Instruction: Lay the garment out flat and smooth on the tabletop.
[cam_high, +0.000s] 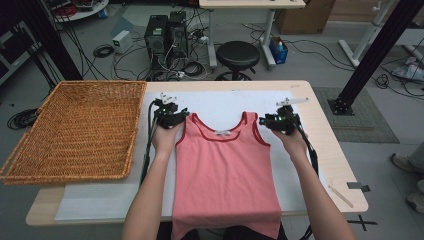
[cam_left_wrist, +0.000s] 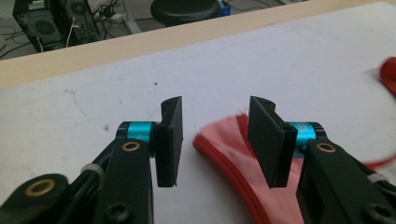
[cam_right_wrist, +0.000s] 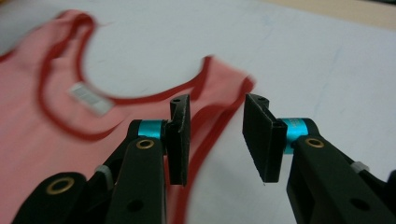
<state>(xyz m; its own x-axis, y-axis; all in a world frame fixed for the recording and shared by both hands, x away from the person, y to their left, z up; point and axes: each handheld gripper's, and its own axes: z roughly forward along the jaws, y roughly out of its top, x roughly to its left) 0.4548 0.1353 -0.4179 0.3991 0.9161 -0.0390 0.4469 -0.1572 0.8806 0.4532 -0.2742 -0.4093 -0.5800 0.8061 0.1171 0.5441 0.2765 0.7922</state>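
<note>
Both grippers, left gripper (cam_high: 184, 116) and right gripper (cam_high: 263, 120), held jaws spread at the soft, limp pink cotton tank top's (cam_high: 225, 170) shoulder straps, likely the best pinch points.

- The tank top (cam_high: 227, 175): soft matt pink knit cloth, edged in darker red ribbed binding.
- The basket (cam_high: 80, 130): coarse woven wicker, rough and dull.
- The tabletop (cam_high: 327, 150): pale smooth wood under a matt white sheet (cam_high: 225, 102).
- The left gripper (cam_left_wrist: 214, 140) and right gripper (cam_right_wrist: 215, 140): matt black plastic jaws, glossy turquoise metal collars, brass-coloured eyelets.
</note>
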